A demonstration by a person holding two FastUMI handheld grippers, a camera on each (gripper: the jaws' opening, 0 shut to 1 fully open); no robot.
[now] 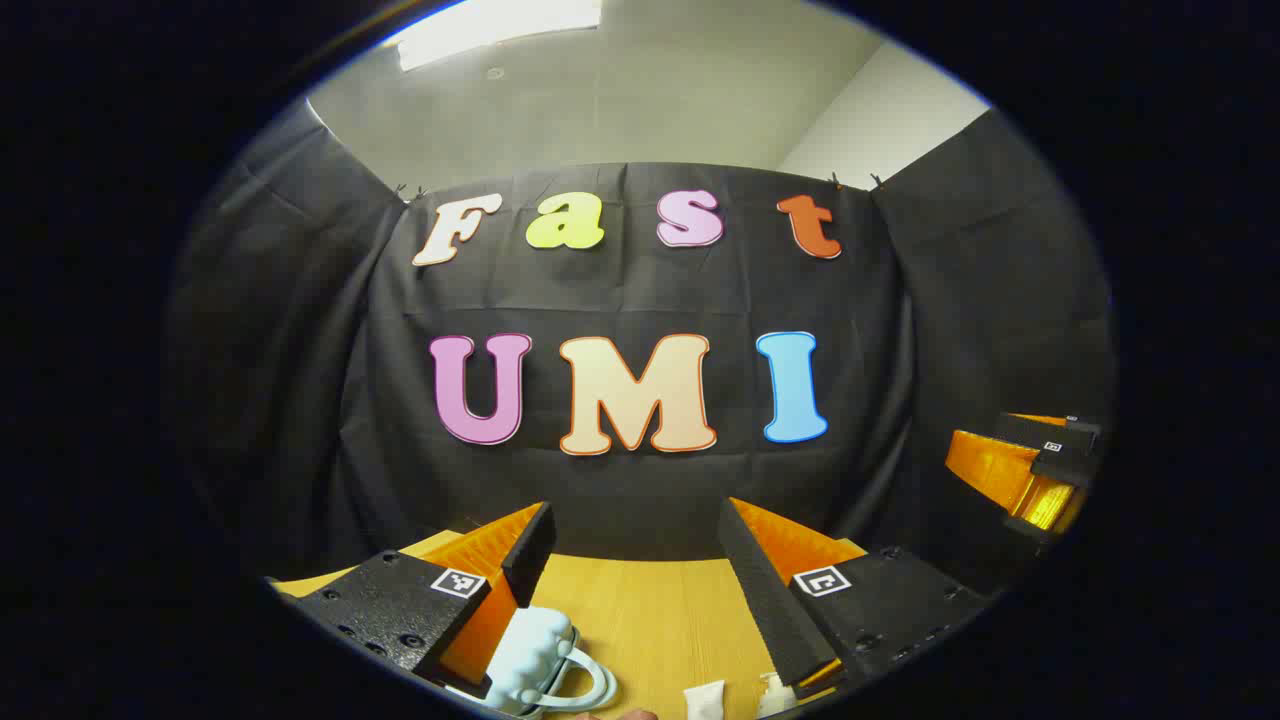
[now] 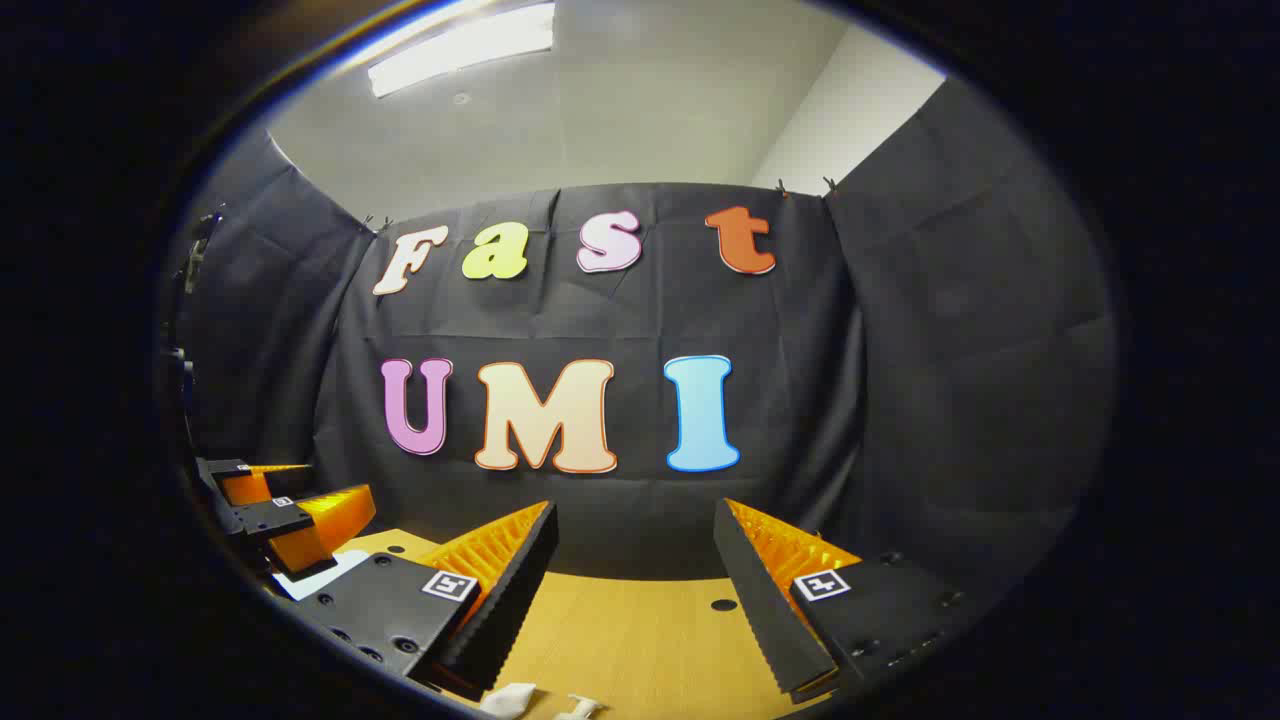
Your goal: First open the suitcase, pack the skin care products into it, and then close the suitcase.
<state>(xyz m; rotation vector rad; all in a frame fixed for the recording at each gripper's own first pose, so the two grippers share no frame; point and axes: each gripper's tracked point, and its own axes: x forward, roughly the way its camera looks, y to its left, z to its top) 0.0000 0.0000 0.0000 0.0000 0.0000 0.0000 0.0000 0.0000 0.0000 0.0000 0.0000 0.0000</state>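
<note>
A small pale blue suitcase (image 1: 535, 655) with a looped handle lies on the wooden table (image 1: 650, 610), low in the left gripper view beside my left gripper's left finger. Whether its lid is up is hidden. Two white skin care tubes (image 1: 705, 698) (image 1: 772, 692) lie at the bottom edge. My left gripper (image 1: 635, 512) is held above the table, open, with nothing between its fingers. My right gripper (image 2: 635, 510) is also open and holds nothing, with white skin care items (image 2: 510, 698) (image 2: 580, 708) below it. Each gripper shows in the other's view: the right gripper (image 1: 1030, 470), the left gripper (image 2: 290, 515).
The black cloth wall (image 2: 900, 400) closes off the back and sides of the table. The tabletop (image 2: 640, 630) has a small round hole (image 2: 722, 604). A pale flat patch (image 2: 320, 575) shows under the left gripper in the right gripper view.
</note>
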